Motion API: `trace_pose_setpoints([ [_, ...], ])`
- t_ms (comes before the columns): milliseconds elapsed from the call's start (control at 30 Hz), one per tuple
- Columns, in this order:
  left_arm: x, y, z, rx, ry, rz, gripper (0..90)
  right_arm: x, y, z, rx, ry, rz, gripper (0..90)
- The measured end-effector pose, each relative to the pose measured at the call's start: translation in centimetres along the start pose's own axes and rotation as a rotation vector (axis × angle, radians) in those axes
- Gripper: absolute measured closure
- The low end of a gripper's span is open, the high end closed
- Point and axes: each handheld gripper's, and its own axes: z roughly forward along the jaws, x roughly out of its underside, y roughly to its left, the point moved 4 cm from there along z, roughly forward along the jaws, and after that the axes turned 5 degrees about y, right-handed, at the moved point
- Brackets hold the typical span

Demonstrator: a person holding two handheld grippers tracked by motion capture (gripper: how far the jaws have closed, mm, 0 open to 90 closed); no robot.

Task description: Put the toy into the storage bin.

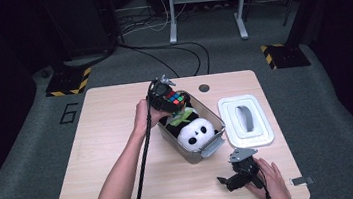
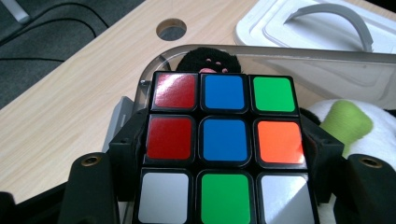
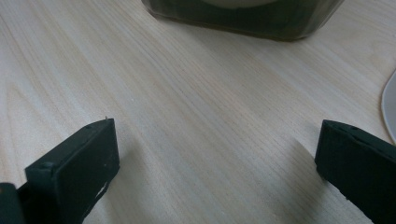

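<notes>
So I've got the cube [image 1: 175, 98] pinched in the left tool [image 1: 168, 100], sitting over the far end of the bin [image 1: 205, 151] around mid-frame in the high view. Panda [image 1: 196, 132] is already packed inside. What's left, I reckon: drop the cube in, then grab the lid [image 1: 245, 121] lying just right of the bin. Right tool [image 1: 238, 177] rests spread wide and empty on the bench [image 1: 108, 137], lower right.
</notes>
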Motion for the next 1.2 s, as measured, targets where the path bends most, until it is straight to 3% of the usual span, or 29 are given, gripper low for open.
trace_pose_setpoints([
  [200, -0.3, 0.0, -0.2, -0.010, -0.001, -0.006, 30.3, 0.0, 0.0, 0.0, -0.003, 0.000, -0.003, 0.0],
  [267, -0.5, -0.2, -0.4, -0.043, 0.015, 0.020, 30.6, 0.0, 0.0, 0.0, -0.002, 0.000, 0.000, 0.0],
  [400, -0.5, -0.6, -0.5, -0.083, 0.020, 0.018, 30.3, 0.0, 0.0, 0.0, -0.002, 0.000, -0.001, 0.0],
  [600, -0.6, -1.1, -0.7, -0.112, 0.025, 0.044, 31.8, 0.0, 0.0, 0.0, -0.002, 0.000, -0.001, 0.0],
  [867, -0.5, -0.9, -1.0, -0.066, -0.011, -0.005, 30.4, 0.0, 0.0, 0.0, -0.001, -0.001, -0.002, 0.0],
  [1067, -0.5, -1.1, -2.8, -0.089, -0.050, -0.011, 25.4, 0.0, 0.0, 0.0, 0.000, -0.001, -0.001, 0.0],
  [1200, -0.3, -1.8, -3.8, -0.094, -0.086, 0.000, 30.9, 0.0, 0.0, 0.0, 0.001, -0.001, -0.001, 0.0],
])
